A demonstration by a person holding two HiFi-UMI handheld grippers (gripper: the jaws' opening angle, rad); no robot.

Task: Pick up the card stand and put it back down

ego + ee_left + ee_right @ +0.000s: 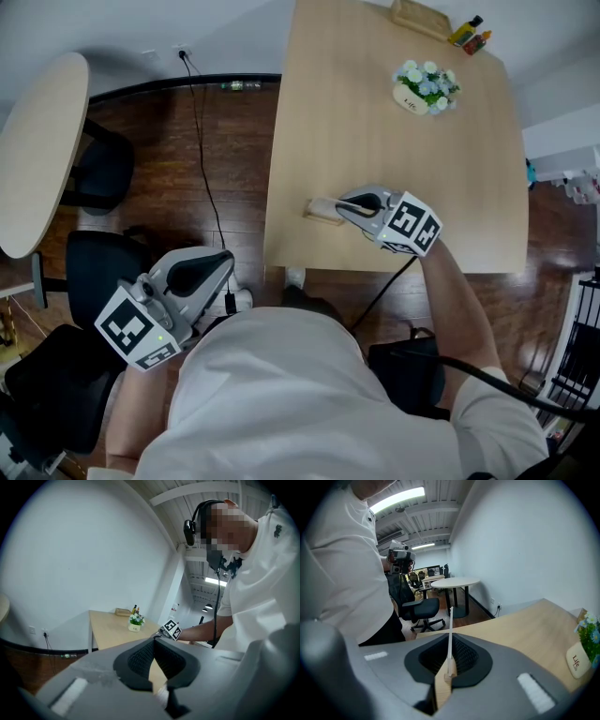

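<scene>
The card stand (323, 210), a small wooden block with a thin pale card upright in it, is near the front left edge of the light wood table (394, 159). My right gripper (343, 208) is shut on it. In the right gripper view the card stand (450, 634) shows edge-on between the black pads (464, 656) of the right gripper (449, 667). Whether the block rests on the tabletop I cannot tell. My left gripper (225, 264) hangs off the table over the floor at lower left. In its own view the left gripper (154, 667) is shut with nothing in it.
A small pot of flowers (424, 87), a wooden tray (422, 17) and two little bottles (469, 35) stand at the table's far end. A round table (37, 150) and black chairs (98, 169) are to the left. A cable (202, 141) runs over the wooden floor.
</scene>
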